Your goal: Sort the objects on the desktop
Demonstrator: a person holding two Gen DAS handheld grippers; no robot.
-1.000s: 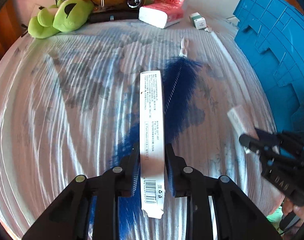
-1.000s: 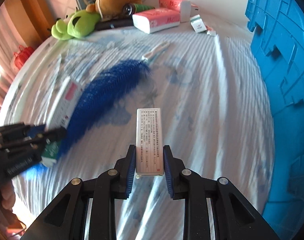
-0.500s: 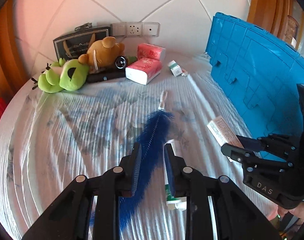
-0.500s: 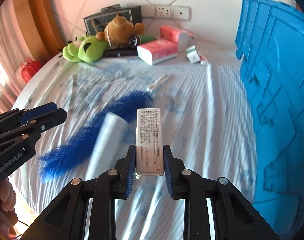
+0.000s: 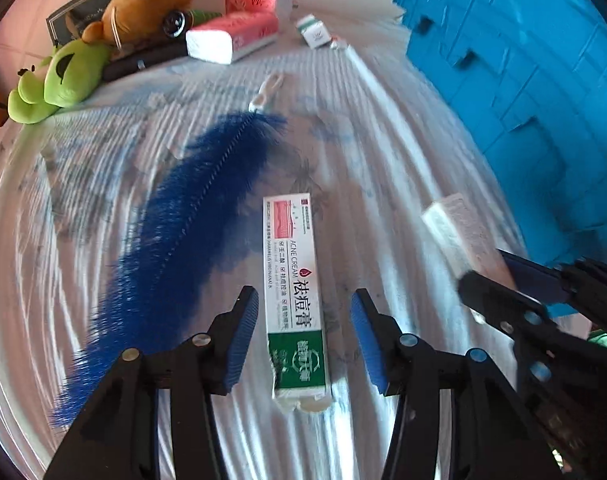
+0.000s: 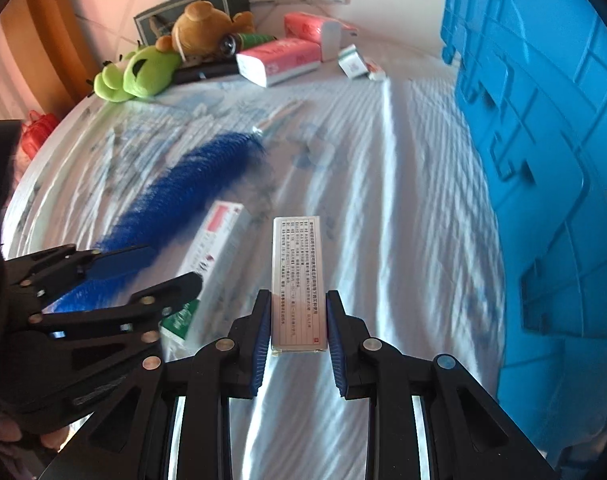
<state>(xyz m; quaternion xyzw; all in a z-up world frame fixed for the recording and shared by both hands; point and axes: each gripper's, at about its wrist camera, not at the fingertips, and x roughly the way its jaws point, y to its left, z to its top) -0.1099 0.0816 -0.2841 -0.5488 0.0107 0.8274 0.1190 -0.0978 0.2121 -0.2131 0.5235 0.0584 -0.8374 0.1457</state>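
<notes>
The left tool (image 5: 304, 330) had just opened, releasing the acne cream box (image 5: 294, 292) onto the bench (image 5: 383, 160); the right tool (image 6: 298, 330) gripped a silver box (image 6: 298, 284), unplaced.

A deep blue brush (image 5: 191, 216) lies on the white, blue-patterned sheet (image 5: 383, 140). Beside the brush is a white box (image 5: 293, 280) with pink top and green end. Crate (image 5: 535, 80): bright blue.

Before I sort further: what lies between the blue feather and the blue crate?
In the left wrist view, the acne cream box lies between feather and crate.
</notes>
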